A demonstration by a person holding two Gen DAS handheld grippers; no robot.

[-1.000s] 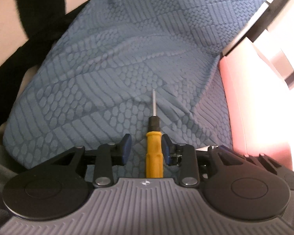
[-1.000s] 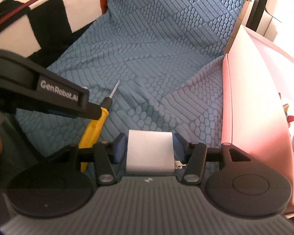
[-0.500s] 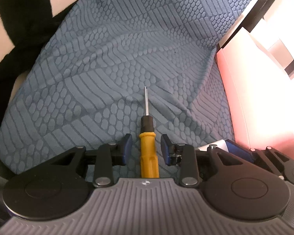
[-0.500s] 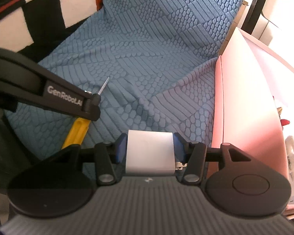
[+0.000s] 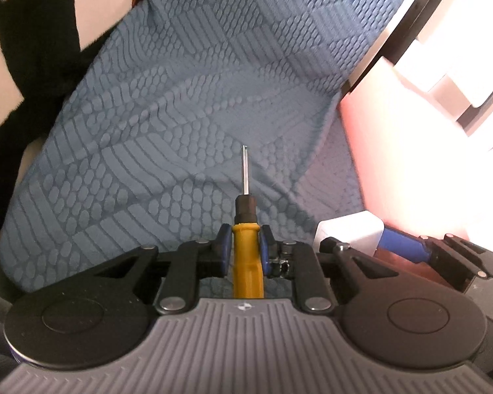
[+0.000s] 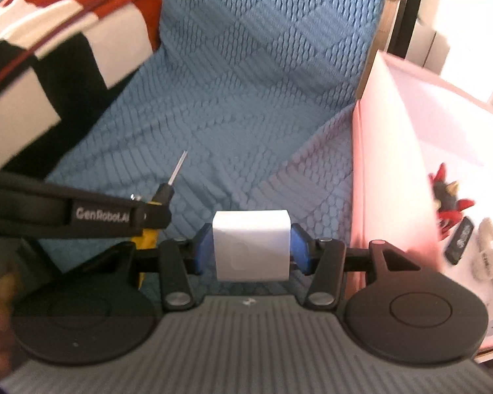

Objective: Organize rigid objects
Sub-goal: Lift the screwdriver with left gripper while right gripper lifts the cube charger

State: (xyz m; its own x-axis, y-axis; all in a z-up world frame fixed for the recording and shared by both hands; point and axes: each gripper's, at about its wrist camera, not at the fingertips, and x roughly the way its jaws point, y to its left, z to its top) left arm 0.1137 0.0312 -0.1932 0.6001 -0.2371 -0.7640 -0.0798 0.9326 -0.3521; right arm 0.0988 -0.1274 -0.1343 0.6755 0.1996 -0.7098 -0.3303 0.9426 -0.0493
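Observation:
A yellow-handled screwdriver with a black collar and thin steel shaft lies on the blue textured cover, tip pointing away. My left gripper has its jaws closing on the yellow handle, and both blue pads touch it. In the right wrist view the screwdriver sticks out past the left gripper. My right gripper is shut on a white cube-shaped block, held just above the cover. The same white block shows at the right of the left wrist view.
A pink open box stands against the cover's right side, holding a red and black toy, a black item and pale things. A red, white and black checked blanket lies at the left. A hand shows at lower left.
The left jaws have closed in from either side of the yellow handle until the pads touch it. The right gripper with the white block now shows beside the left one.

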